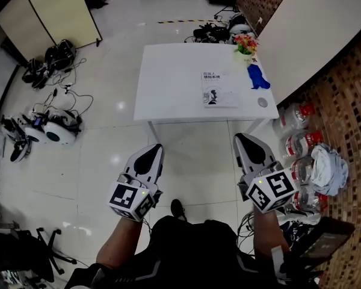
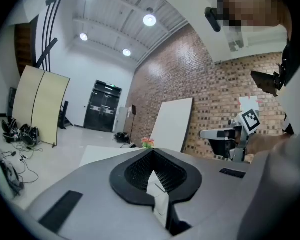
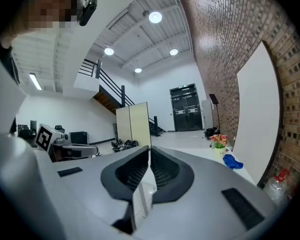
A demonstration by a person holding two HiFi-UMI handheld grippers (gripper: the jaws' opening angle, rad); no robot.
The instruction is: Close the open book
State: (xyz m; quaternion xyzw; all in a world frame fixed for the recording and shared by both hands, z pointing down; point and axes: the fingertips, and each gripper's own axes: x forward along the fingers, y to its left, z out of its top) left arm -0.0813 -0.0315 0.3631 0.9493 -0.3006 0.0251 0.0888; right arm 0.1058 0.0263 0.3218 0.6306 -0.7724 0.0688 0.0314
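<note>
A white book [image 1: 219, 89] lies flat on the right half of the white table [image 1: 168, 83], one printed white face up. Both grippers are held over the floor well short of the table's near edge, pointing toward it. My left gripper [image 1: 151, 152] is shut and holds nothing; in the left gripper view its jaws [image 2: 152, 153] meet at the tip. My right gripper [image 1: 243, 138] is likewise shut and holds nothing, its jaws [image 3: 149, 148] closed together. The book is hidden in both gripper views.
A pot of flowers [image 1: 245, 46], a blue cloth [image 1: 257, 77] and a small grey disc [image 1: 263, 102] sit along the table's right edge. Water bottles [image 1: 298, 143] stand by the brick wall. Cables and gear [image 1: 48, 125] litter the floor at left.
</note>
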